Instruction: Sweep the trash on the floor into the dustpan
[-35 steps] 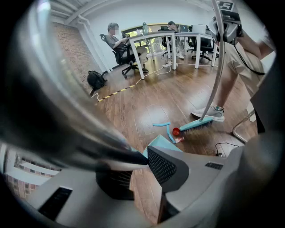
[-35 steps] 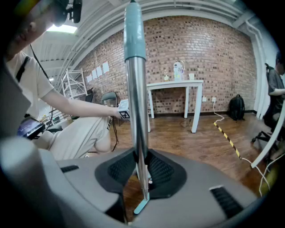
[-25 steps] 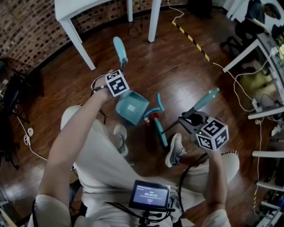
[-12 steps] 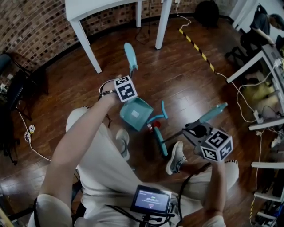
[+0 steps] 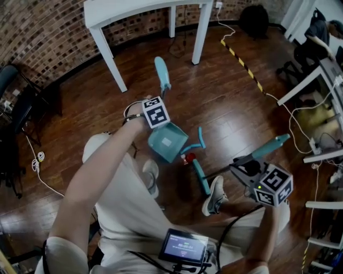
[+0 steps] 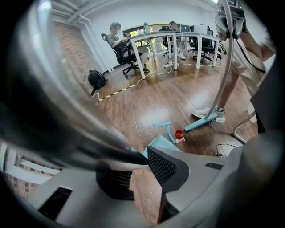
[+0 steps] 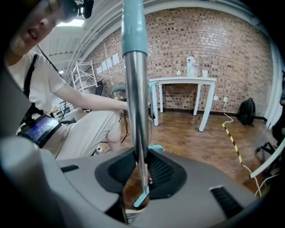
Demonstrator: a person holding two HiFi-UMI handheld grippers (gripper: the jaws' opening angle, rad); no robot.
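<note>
In the head view my left gripper (image 5: 155, 115) is shut on the pole of the teal dustpan (image 5: 165, 142), which stands on the wooden floor. In the left gripper view the left gripper (image 6: 143, 159) has the dark pole between its pads, with the dustpan (image 6: 161, 144) below. Just off the pan's mouth lie a red cap (image 6: 179, 133) and teal strips (image 6: 161, 124); the red cap (image 5: 188, 158) also shows in the head view. My right gripper (image 5: 247, 165) is shut on the broom's pole (image 7: 136, 89). The teal broom head (image 5: 201, 177) is beside the trash.
A white table (image 5: 134, 10) stands behind the dustpan. The person's shoes (image 5: 215, 196) are close to the broom head. Black-and-yellow tape (image 5: 244, 56) and cables run across the floor at right, by desks (image 5: 321, 80). Seated people (image 6: 118, 38) and a backpack (image 6: 96, 79) are farther off.
My right gripper has risen and drawn back toward the lower right with the broom pole. The left gripper and the dustpan have kept their place.
</note>
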